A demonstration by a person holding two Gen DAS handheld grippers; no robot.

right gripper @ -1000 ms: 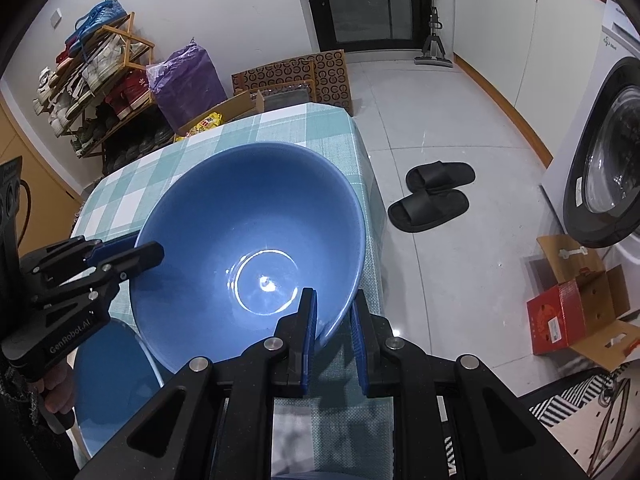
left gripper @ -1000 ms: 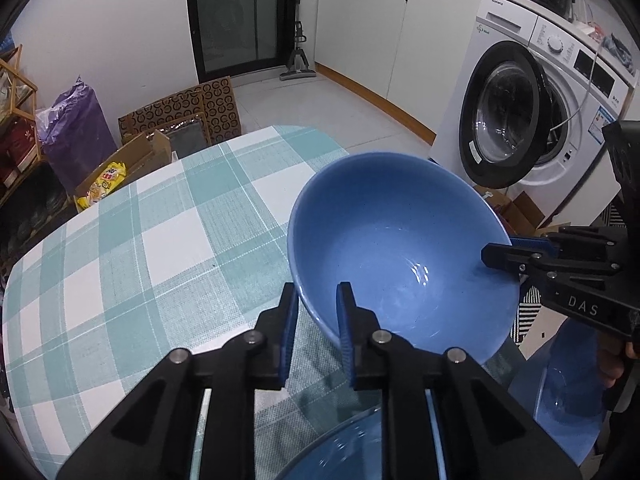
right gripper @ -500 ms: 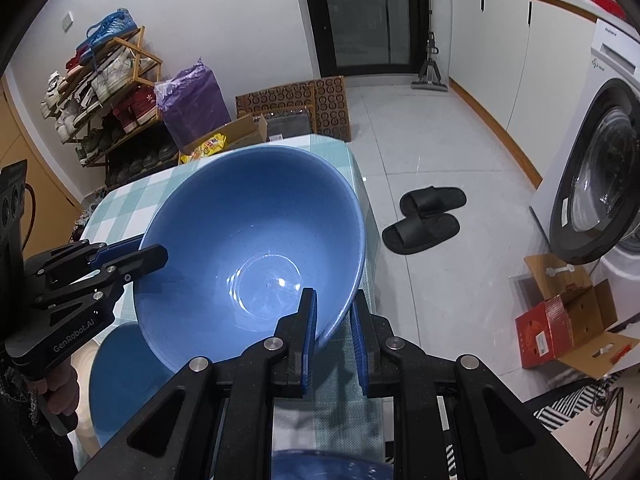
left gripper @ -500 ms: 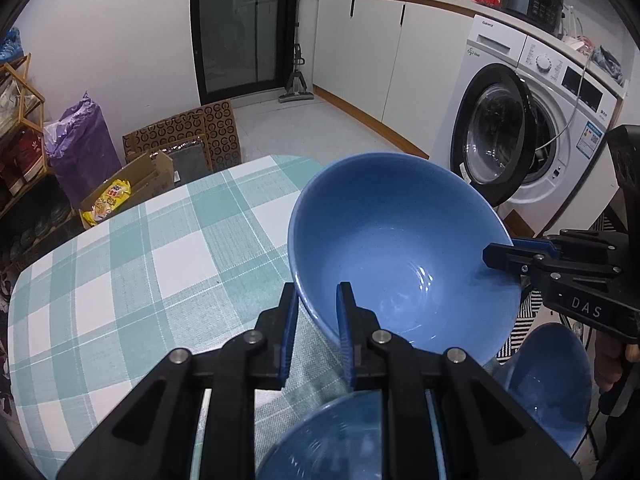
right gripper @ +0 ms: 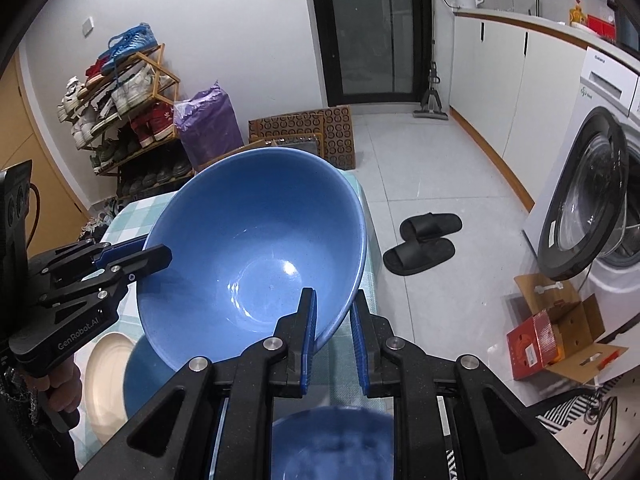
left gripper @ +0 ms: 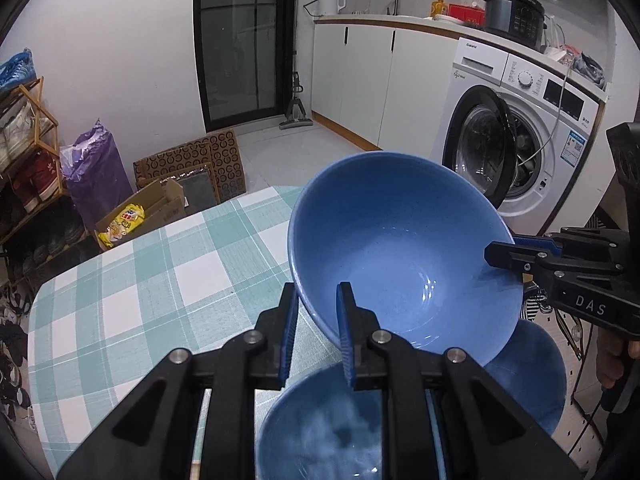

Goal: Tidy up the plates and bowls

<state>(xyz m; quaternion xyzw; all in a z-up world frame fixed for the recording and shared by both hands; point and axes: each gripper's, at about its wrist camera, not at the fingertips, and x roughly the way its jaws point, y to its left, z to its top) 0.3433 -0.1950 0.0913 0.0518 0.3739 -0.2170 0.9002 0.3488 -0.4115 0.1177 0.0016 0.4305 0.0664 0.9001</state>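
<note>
both tools have carried the big blue bowl point(left gripper: 404, 256) higher above the checked surface point(left gripper: 132, 280); left tool point(left gripper: 317, 332) and right tool point(right gripper: 333, 336) clamp opposite rims, likely sharing its weight, over smaller bowls point(left gripper: 320, 420) below.

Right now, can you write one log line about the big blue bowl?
large blue bowl: off table, tilted | left gripper: shut on rim | right gripper: shut on opposite rim

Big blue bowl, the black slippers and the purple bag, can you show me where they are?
big blue bowl point(right gripper: 256, 256), right wrist view, on its inside bottom.
black slippers point(right gripper: 424, 242), right wrist view, between the two, on the nearer one's strap.
purple bag point(left gripper: 96, 168), left wrist view, on its front side.
</note>
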